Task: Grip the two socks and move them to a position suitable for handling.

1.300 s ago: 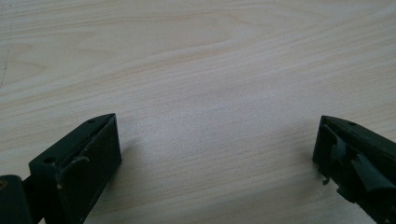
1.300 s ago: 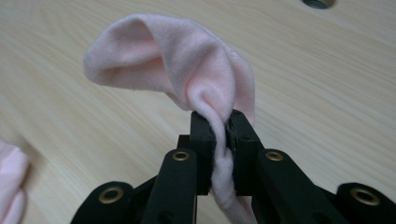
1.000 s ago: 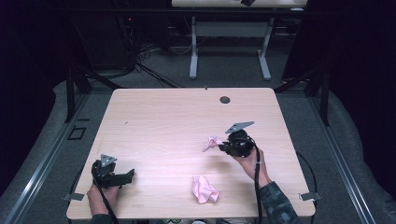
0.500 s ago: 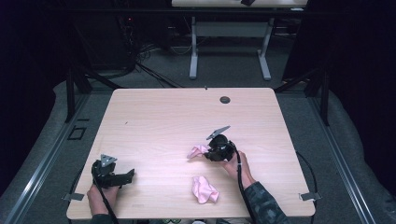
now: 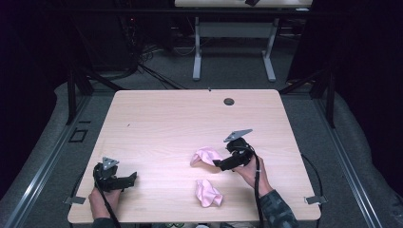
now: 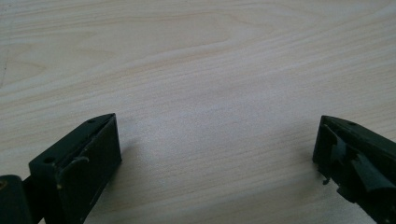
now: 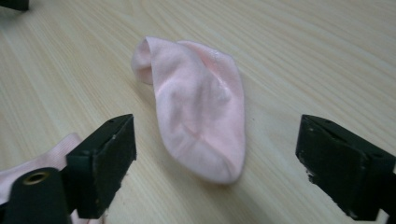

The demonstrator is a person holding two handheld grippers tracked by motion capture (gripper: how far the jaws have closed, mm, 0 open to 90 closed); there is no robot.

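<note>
Two pink socks lie on the wooden table (image 5: 161, 123). One sock (image 5: 205, 156) rests crumpled just left of my right gripper (image 5: 221, 164), and the second sock (image 5: 209, 193) lies nearer the front edge. In the right gripper view the first sock (image 7: 196, 112) lies flat on the wood ahead of and between the wide jaws of my right gripper (image 7: 219, 140). These jaws have just been opening, and the pads do not touch it. An edge of the second sock (image 7: 46, 161) shows at the lower left. My left gripper (image 5: 130, 179) rests at the front left, and in its own view my left gripper (image 6: 215, 135) is open over bare wood.
A dark round cable hole (image 5: 229, 101) sits near the table's far edge. Beyond the table stands a white desk frame (image 5: 233, 47) on dark floor. The person's hands come in over the front edge.
The right gripper carried the pink sock left and toward the front edge, then let it go. The sock now lies on the table and the gripper has drawn back slightly right. The left gripper stayed still.
</note>
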